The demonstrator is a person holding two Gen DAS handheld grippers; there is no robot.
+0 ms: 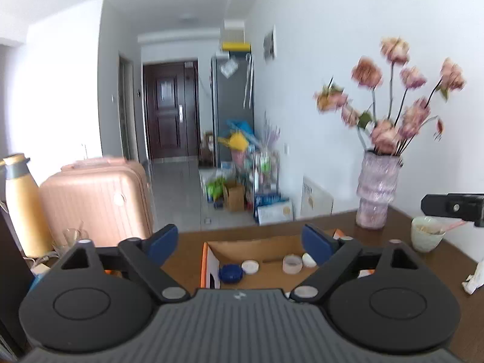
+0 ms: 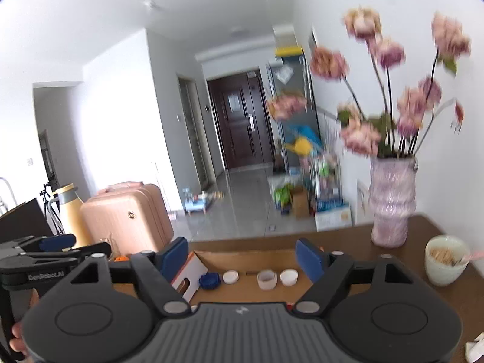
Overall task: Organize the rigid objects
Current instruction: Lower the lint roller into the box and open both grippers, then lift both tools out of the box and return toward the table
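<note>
An open cardboard box (image 1: 266, 243) (image 2: 248, 255) sits on the brown table. Inside lie a blue cap (image 1: 230, 273) (image 2: 208, 280), a white cap (image 1: 250, 266) (image 2: 230, 277), a roll of tape (image 1: 292, 264) (image 2: 266, 279) and another white cap (image 1: 309, 260) (image 2: 288, 277). My left gripper (image 1: 240, 243) is open and empty above the box's near side. My right gripper (image 2: 242, 257) is open and empty over the box too. The left gripper shows at the left edge of the right wrist view (image 2: 60, 243).
A pink vase of flowers (image 1: 376, 190) (image 2: 391, 202) stands at the table's back right. A pale cup with sticks (image 1: 427, 233) (image 2: 446, 260) is beside it. A yellow bottle (image 1: 22, 205) (image 2: 71, 208) and pink suitcase (image 1: 96, 199) stand left. Crumpled paper (image 1: 475, 278) lies right.
</note>
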